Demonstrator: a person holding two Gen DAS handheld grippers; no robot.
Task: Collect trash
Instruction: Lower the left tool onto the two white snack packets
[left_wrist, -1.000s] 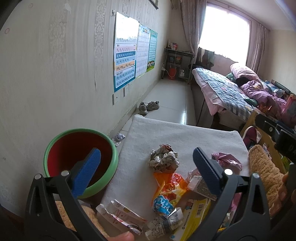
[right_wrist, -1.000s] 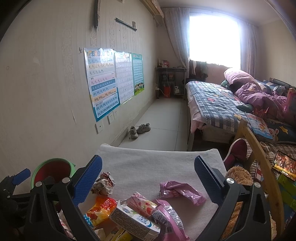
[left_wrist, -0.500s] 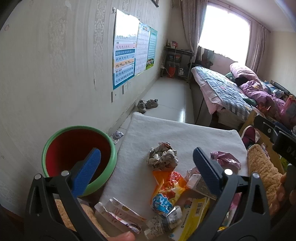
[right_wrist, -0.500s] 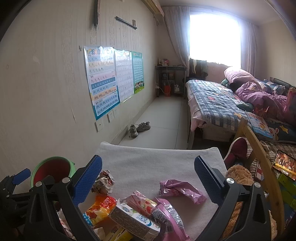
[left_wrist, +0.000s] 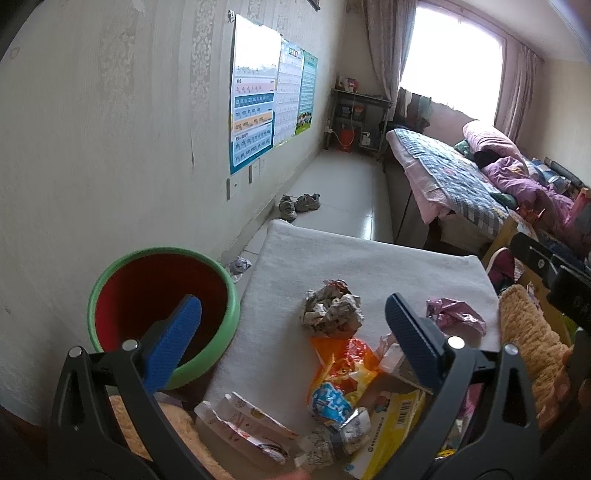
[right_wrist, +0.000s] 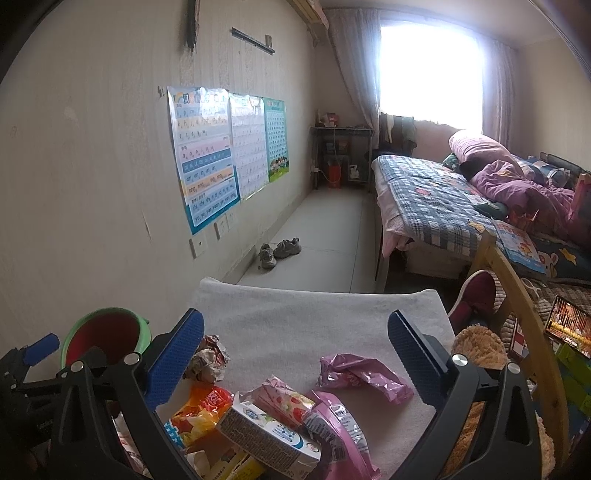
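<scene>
So you are at the start of a pick: both jaws stand wide apart and hold nothing. Left of the crumpled paper ball sits the green-rimmed bin, beside the tabletop. Your left hand-held gripper hangs near the ball; lower and close on it. Right of the ball, your right hand-held gripper hovers over pink wrappers.

Matt grey cloth pad, slightly nubby. Crumpled paper ball, creased and dull. Glossy foil wrappers: orange snack bag, pink wrapper. Smooth printed carton, cardboard. Glossy plastic bin, green rim, red inside. Textured blue pads on matt black plastic gripper frames. Fuzzy tan plush. Glossy paper posters.
</scene>
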